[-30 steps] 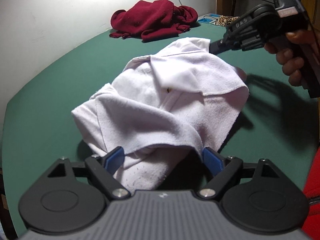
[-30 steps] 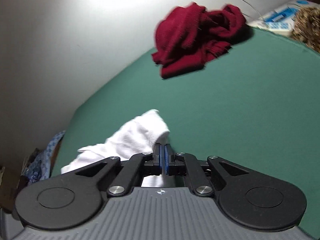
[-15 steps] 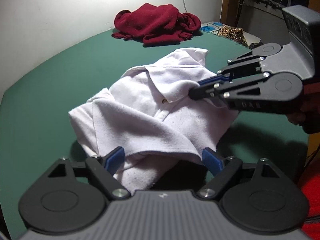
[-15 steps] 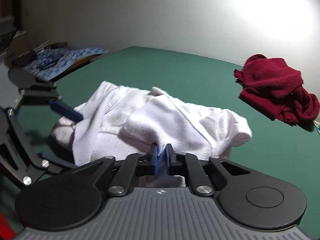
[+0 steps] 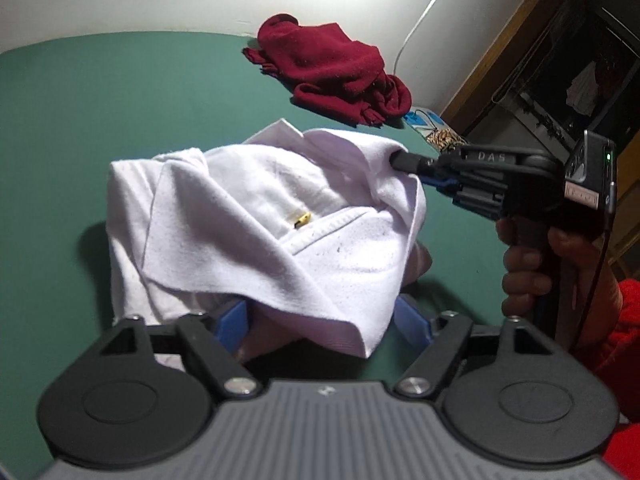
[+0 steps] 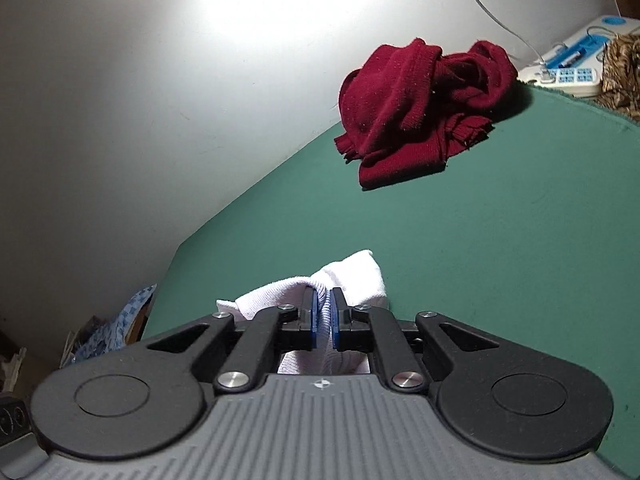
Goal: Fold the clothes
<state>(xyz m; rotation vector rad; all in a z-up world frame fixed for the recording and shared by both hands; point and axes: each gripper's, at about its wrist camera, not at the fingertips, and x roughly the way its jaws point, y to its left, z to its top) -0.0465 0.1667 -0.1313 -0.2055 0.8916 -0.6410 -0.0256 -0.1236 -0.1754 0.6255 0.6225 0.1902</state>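
Note:
A crumpled white polo shirt [image 5: 256,208] lies on the green table [image 5: 100,112]. My left gripper [image 5: 322,320] sits at the shirt's near edge. Its jaws are closing, and a hanging fold of the shirt lies between the blue pads [image 5: 234,320], which still stand apart from it. My right gripper [image 5: 400,158], held by a person's hand [image 5: 528,256], reaches in from the right and is shut on the shirt's far right edge. In the right wrist view that gripper [image 6: 325,312] pinches white cloth [image 6: 352,276] between its pads.
A heap of dark red clothing [image 5: 332,68] [image 6: 420,108] lies at the table's far side near the white wall. Beyond the table's right end sit a white and blue device [image 6: 572,68] and a patterned cloth [image 6: 620,64]. Blue patterned fabric [image 6: 108,328] lies off the left edge.
The left view has rolled and its jaws have narrowed around the shirt's near fold. The right gripper, still pinching white cloth, has swung from the shirt's middle to its far right edge.

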